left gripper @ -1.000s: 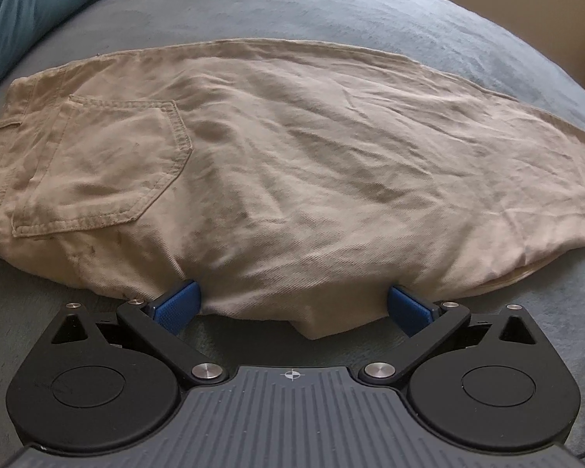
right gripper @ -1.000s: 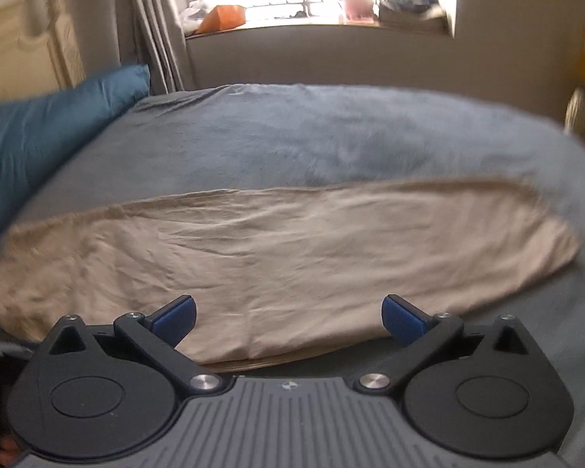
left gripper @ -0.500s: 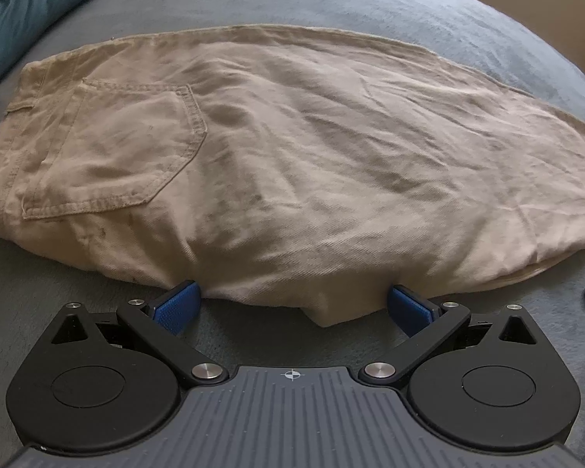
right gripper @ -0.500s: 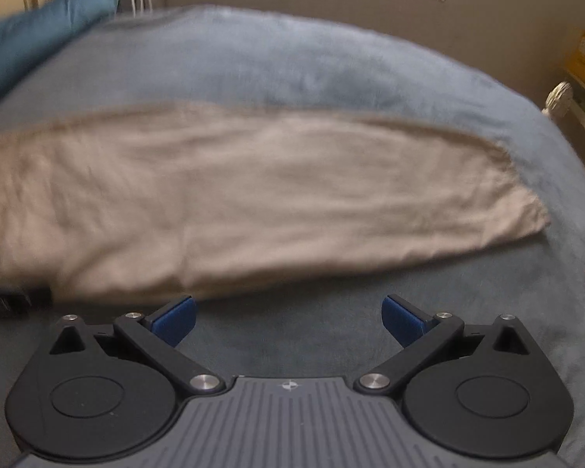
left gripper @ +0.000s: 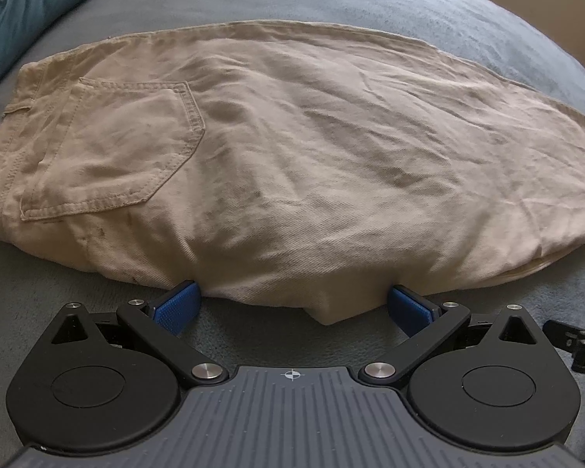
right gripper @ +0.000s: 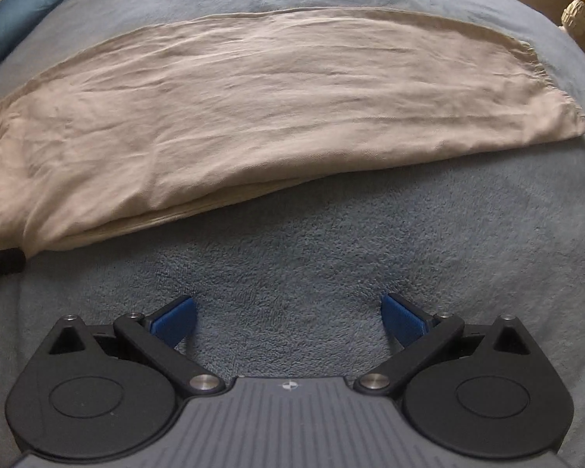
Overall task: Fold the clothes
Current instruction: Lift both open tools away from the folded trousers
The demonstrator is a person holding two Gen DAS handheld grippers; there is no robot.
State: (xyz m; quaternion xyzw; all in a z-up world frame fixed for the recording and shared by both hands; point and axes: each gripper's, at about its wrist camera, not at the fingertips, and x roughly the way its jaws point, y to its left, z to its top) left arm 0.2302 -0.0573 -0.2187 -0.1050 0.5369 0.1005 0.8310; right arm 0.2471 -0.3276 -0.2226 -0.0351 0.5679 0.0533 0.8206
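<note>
Trousers [left gripper: 292,156] lying halved lengthwise on bed [right gripper: 292,253]. Left hand-held gripper [left gripper: 292,306] gaping, straddling crotch bulge; right hand-held gripper [right gripper: 288,318] spread wide, hovering short of leg edge. Next: pinching edges for crosswise fold.

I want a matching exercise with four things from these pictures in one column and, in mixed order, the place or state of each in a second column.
1. beige trousers
2. left gripper
3. right gripper
4. teal pillow

a. open, over bare blanket
b. far left corner of the bed
c. folded lengthwise, lying flat
d. open, astride the trousers' near edge

Pairs: 1-c, 2-d, 3-a, 4-b
</note>
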